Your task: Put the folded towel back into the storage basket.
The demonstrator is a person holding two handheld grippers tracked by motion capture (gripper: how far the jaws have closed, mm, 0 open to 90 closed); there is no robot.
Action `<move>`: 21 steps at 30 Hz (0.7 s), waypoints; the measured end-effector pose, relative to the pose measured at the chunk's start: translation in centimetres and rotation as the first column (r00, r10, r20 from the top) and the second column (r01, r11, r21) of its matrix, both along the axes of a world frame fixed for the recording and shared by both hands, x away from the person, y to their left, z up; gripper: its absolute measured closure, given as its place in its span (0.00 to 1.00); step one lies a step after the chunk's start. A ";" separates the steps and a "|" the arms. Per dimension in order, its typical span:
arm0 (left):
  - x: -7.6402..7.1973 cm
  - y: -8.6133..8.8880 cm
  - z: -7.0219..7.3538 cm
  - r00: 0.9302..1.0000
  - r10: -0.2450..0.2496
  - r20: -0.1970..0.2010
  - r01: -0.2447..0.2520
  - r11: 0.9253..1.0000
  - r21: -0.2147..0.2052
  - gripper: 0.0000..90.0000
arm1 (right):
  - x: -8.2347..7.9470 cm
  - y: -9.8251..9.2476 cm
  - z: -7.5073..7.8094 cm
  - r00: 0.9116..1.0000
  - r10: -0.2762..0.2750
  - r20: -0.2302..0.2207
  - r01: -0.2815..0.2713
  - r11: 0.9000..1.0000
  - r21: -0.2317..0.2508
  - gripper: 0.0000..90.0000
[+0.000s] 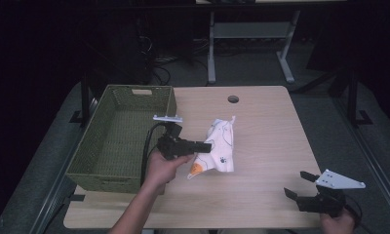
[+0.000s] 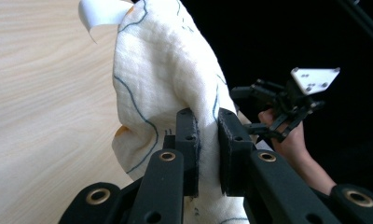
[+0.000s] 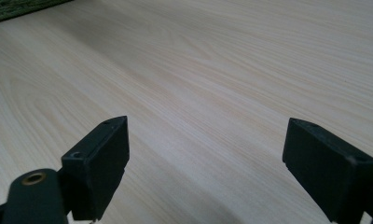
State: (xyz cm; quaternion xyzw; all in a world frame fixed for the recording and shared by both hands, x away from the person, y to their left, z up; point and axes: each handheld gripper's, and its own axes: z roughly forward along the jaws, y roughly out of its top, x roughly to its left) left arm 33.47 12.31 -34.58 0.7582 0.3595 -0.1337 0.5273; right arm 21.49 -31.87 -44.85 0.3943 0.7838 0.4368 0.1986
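1. One cloth [image 1: 217, 146], white with blue line drawing and an orange patch, gathered in a loose peak near the middle of the table [image 1: 266, 195], towards the left edge, close beside the basket [image 1: 90, 170] but apart from it.
2. Left gripper [image 1: 206, 146] clamped on a fold of the cloth; seen in the left gripper view with fabric pinched between the pads [image 2: 190, 144], part of the cloth lifted, lower end resting on the table.
3. Right gripper [image 1: 299, 184] spread wide with nothing between the jaws, hovering low at the front right corner of the table.
4. Judged soft, light and limp: likely to drape and sag from any single hold, not fragile, little risk of slipping once bunched. Best taken at a bunched fold or at a corner; a second hold on the hanging end advisable for spreading or folding.
5. Table of pale wood grain, bare apart from cloth and green woven basket along the left edge; cable hole [image 1: 233, 99] near the far edge.
6. Room dark; desk legs [image 1: 211, 48] and cables [image 1: 159, 58] on the floor beyond.
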 end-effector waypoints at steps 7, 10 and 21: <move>-0.1 2.1 1.6 1.000 0.006 -0.005 -0.006 1.000 -0.020 0.90 | -0.1 0.1 0.1 1.000 0.004 0.003 -0.004 1.000 -0.008 0.16; -0.1 2.7 2.1 1.000 -0.001 0.005 0.001 1.000 -0.012 0.90 | -0.2 -0.1 0.2 1.000 -0.008 0.009 0.008 1.000 0.003 0.16; 0.1 5.8 3.2 1.000 0.013 -0.012 -0.013 1.000 -0.012 0.90 | -0.2 -0.1 0.3 1.000 -0.012 0.009 0.012 1.000 -0.001 0.16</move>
